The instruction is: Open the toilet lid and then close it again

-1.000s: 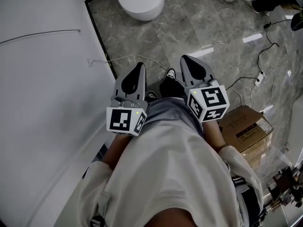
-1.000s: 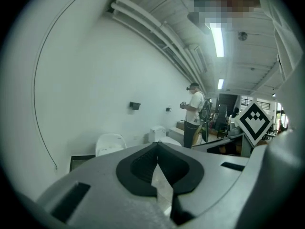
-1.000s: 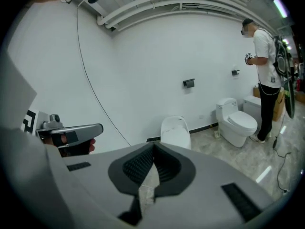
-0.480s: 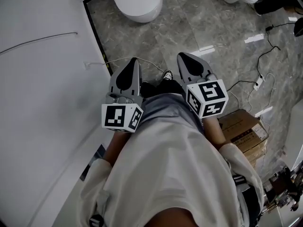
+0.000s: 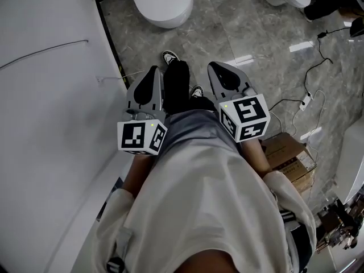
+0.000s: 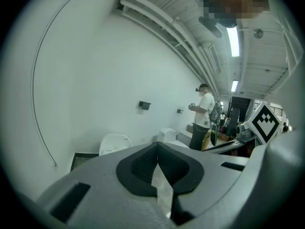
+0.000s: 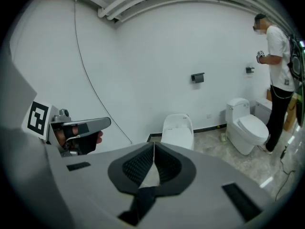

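The white toilet [image 5: 160, 0] stands at the top of the head view with its lid down, a smooth oval. It also shows ahead of both jaws, as the toilet [image 7: 177, 128] by the wall and the toilet [image 6: 114, 143] low on the left. My left gripper [image 5: 152, 73] and right gripper [image 5: 216, 67] are held side by side in front of the person's body, well short of the toilet. Both pairs of jaws are shut with nothing between them. The left gripper [image 6: 157, 145] and right gripper [image 7: 153, 144] touch nothing.
A second toilet [image 7: 245, 123] stands to the right, with another person [image 7: 279, 56] beside it. A cardboard box [image 5: 293, 158] and cables [image 5: 310, 98] lie on the grey floor at right. A white wall [image 5: 51, 95] runs along the left. The wearer's shoe [image 5: 170, 57] is forward.
Both grippers have moved up the head view towards the toilet, still shut. The wearer's foot has stepped forward between them.
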`<action>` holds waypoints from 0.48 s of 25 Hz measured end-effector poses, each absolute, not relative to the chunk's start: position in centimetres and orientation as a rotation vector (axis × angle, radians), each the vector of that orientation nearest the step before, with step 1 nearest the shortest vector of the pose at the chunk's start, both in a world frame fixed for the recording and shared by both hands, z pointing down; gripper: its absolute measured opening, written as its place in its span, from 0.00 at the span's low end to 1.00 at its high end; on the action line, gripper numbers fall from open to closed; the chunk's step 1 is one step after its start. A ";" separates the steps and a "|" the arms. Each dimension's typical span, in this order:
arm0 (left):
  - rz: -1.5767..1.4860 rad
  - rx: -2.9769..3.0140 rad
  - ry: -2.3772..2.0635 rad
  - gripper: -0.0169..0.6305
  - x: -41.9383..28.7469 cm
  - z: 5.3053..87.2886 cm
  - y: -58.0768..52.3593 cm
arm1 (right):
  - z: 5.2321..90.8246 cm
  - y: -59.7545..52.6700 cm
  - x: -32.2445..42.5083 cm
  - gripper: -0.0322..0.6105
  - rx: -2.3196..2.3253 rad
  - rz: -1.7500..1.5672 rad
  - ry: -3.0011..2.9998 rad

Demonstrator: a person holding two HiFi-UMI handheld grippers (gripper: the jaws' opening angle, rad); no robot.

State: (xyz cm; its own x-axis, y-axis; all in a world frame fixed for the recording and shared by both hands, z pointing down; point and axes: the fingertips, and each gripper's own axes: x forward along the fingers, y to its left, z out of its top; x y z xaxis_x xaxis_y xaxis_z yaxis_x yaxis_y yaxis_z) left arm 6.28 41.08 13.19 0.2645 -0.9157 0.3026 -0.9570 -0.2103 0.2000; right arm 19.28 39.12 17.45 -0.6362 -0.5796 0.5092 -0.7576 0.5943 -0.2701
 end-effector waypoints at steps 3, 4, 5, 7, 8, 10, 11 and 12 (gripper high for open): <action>0.157 2.182 -1.706 0.04 5.4 13.9 39.2 | 17.6 37.1 18.7 0.07 1.078 0.657 -2.448; 0.154 2.178 -1.705 0.04 5.0 14.1 38.4 | 17.6 36.3 18.4 0.07 1.079 0.652 -2.444; 0.150 2.176 -1.704 0.04 4.6 14.3 37.6 | 17.7 35.4 18.0 0.07 1.079 0.649 -2.441; 0.142 2.174 -1.707 0.04 3.7 14.6 36.0 | 17.8 33.8 17.2 0.07 1.069 0.641 -2.438; 0.138 2.173 -1.711 0.04 3.3 14.6 35.2 | 17.9 33.0 16.8 0.07 1.060 0.634 -2.437; 0.127 2.159 -1.718 0.04 2.4 14.8 33.4 | 17.9 31.3 16.0 0.07 1.043 0.622 -2.436; 0.123 2.148 -1.719 0.04 1.9 15.0 32.5 | 18.0 30.3 15.5 0.07 1.035 0.623 -2.436; 0.120 2.137 -1.719 0.04 1.5 15.1 31.6 | 18.0 29.4 15.1 0.07 1.028 0.629 -2.436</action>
State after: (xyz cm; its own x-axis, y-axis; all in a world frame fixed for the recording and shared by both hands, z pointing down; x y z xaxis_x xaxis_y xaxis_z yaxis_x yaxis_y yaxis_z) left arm 1.46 31.55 15.14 0.2427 -0.9201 0.3073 -0.9540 -0.1689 0.2477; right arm 15.12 29.38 17.97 -0.6382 -0.5526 0.5360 -0.7431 0.6242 -0.2413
